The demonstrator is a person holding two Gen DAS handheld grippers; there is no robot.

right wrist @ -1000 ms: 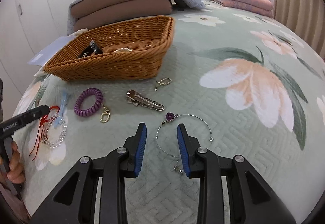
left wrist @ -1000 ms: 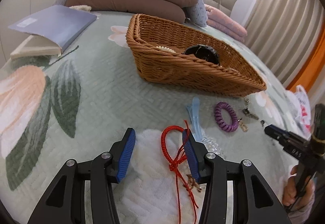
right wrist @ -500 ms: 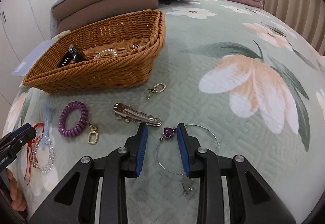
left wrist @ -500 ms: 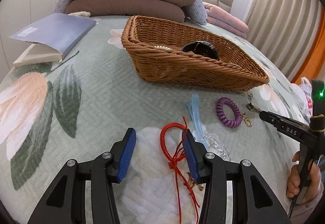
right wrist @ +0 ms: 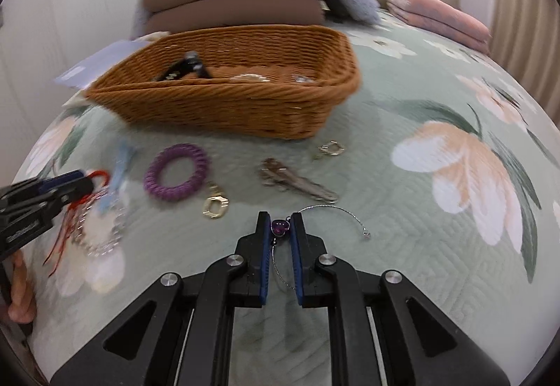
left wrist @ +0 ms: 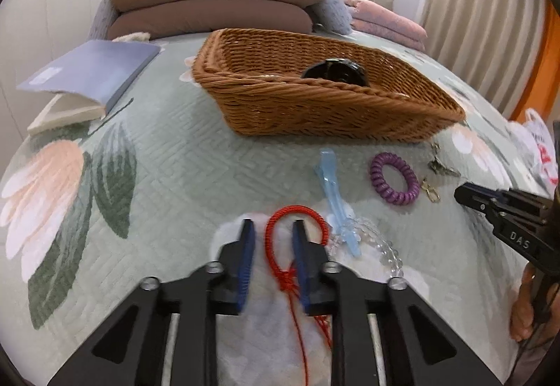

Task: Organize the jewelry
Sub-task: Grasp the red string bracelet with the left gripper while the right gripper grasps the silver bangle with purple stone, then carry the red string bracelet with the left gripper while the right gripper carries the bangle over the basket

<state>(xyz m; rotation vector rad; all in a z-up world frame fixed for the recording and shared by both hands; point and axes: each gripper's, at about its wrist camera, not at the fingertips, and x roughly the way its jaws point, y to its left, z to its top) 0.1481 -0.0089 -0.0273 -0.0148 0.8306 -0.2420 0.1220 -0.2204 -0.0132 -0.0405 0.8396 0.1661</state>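
Partly hidden: red cord bracelet (left wrist: 280, 246) between half-closed left hand-held gripper (left wrist: 271, 228); right hand-held gripper (right wrist: 280, 221) narrowly around purple pendant (right wrist: 280, 227).

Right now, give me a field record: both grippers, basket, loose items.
left gripper: partly closed around red cord bracelet, not clamped
right gripper: narrow gap, purple heart charm of wire bangle between fingers; contact unclear
basket: on bedspread, holds black watch
loose: purple coil tie, metal hair clip, blue clip, clear bead bracelet
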